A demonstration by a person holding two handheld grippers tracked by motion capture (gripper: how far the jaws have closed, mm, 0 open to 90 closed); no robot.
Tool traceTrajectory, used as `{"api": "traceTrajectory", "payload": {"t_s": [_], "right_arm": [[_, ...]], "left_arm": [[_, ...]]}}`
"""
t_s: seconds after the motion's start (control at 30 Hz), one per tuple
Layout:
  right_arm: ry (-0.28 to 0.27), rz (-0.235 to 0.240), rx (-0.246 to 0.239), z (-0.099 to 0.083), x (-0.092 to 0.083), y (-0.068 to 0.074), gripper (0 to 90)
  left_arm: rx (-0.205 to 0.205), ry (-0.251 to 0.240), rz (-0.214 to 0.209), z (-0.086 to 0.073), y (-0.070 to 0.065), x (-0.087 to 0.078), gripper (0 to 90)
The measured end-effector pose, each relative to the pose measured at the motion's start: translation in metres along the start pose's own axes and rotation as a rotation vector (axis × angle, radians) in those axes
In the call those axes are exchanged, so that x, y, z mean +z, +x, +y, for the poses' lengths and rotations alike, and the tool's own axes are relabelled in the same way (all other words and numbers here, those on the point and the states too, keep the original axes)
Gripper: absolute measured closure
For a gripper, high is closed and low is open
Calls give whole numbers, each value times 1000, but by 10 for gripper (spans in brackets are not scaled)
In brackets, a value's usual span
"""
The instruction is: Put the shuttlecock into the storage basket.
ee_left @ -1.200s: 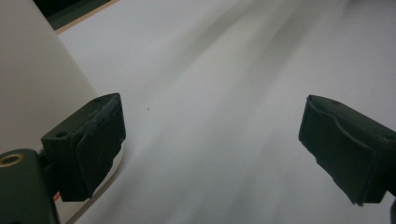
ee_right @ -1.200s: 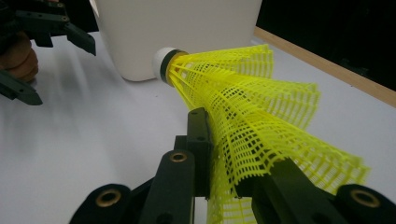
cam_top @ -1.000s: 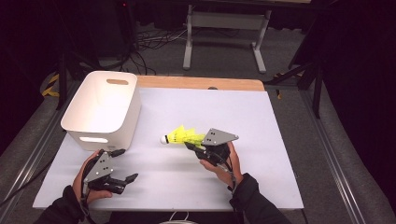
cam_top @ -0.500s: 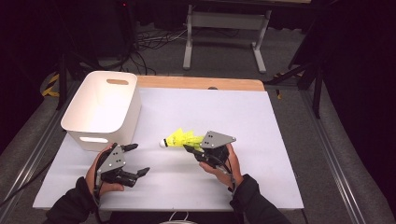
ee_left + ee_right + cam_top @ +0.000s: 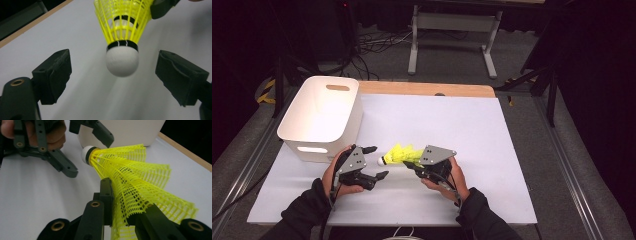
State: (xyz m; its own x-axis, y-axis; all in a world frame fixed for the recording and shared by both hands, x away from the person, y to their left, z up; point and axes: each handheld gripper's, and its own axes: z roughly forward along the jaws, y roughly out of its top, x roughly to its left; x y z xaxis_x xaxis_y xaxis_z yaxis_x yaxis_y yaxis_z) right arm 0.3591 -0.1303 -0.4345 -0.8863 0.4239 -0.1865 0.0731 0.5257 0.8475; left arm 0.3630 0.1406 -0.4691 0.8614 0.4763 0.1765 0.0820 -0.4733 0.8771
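Since 1 second ago the left gripper point(image 5: 375, 162) has moved in from the table's near edge to the shuttlecock point(image 5: 399, 154); its wide jaws, just closing slightly, flank the white cork without touching. The right gripper point(image 5: 413, 164) pinches the yellow skirt above the white table point(image 5: 492, 150), hiding the skirt's rim.

Dark long sleeves cover both forearms, entering from six o'clock. Each hand carries a black gripper, the left gripper point(image 5: 371, 162) and the right gripper point(image 5: 411, 165), each topped by a grey three-cornered plate with small dark holes. Brass-coloured rivets dot the black jaw links, and the pads are blocky and matte.
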Motion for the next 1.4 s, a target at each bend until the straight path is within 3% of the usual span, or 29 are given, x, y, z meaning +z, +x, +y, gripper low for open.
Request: {"api": "traceTrajectory", "payload": {"t_s": [0.13, 0.47, 0.6, 1.0, 1.1, 1.4], "right_arm": [[6, 20, -15, 1, 1, 2, 819], [50, 41, -101, 7, 5, 11, 817], [82, 23, -144, 9, 8, 16, 814], [145, 8, -182, 14, 15, 16, 801], [165, 16, -201, 16, 15, 15, 792], [189, 50, -191, 22, 14, 13, 782]], "left_arm": [[-8, 5, -21, 3, 0, 5, 175], [1, 80, -38, 5, -1, 26, 261], [8, 97, -41, 5, -2, 30, 295], [14, 115, -52, 6, -3, 37, 417], [16, 124, -64, 8, -5, 41, 417], [14, 136, -99, 10, -6, 48, 479]]}}
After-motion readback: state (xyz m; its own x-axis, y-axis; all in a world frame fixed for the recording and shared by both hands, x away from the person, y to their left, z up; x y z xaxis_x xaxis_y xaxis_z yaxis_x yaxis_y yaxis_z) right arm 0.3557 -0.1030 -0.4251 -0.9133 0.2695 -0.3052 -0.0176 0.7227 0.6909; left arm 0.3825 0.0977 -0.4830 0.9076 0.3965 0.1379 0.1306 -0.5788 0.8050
